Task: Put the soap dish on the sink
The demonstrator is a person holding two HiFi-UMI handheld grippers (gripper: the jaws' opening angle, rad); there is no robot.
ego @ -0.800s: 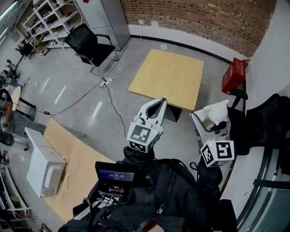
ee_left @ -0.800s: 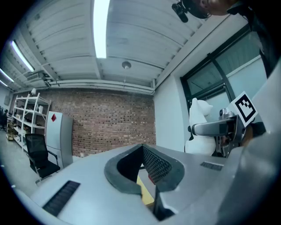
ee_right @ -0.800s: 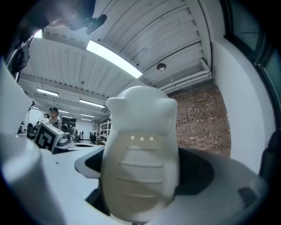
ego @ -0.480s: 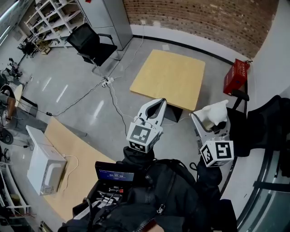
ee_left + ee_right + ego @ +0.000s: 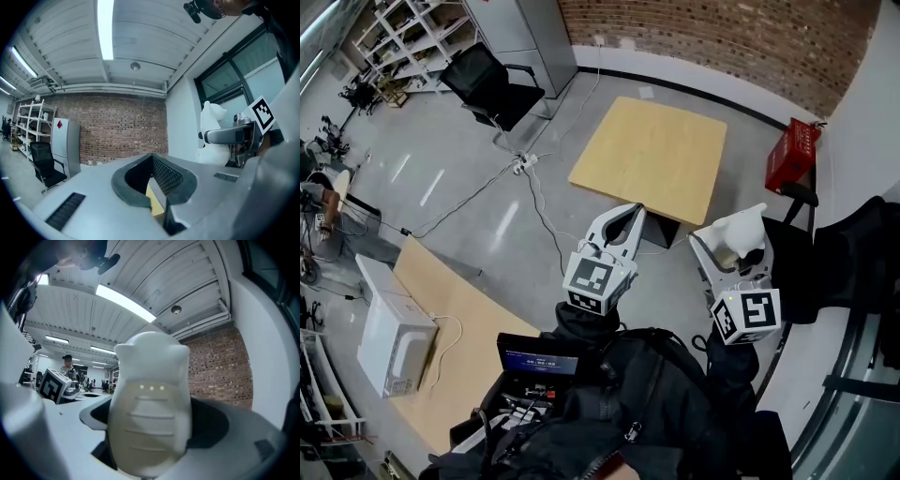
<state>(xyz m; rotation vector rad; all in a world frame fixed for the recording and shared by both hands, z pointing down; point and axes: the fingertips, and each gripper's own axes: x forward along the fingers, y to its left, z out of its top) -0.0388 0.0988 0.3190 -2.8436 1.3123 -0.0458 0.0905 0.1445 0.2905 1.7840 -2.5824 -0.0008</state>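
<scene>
The white soap dish (image 5: 739,231) is held up in the air, with my right gripper (image 5: 733,255) shut on it, jaws spread wide around its body. In the right gripper view the soap dish (image 5: 150,408) fills the gap between the jaws, ribbed side toward the camera. My left gripper (image 5: 627,212) is beside it on the left, level, its fingertips closed together with nothing between them. In the left gripper view the soap dish (image 5: 210,126) shows at the right. No sink is in view.
Below on the grey floor stand a square wooden table (image 5: 649,159), a black chair (image 5: 492,89), a red box (image 5: 791,155) and a trailing cable (image 5: 530,192). A bench with a white microwave (image 5: 392,342) lies at lower left. A brick wall (image 5: 722,37) runs along the back.
The view has drifted a little. Both grippers keep their places, and the right one still holds the soap dish.
</scene>
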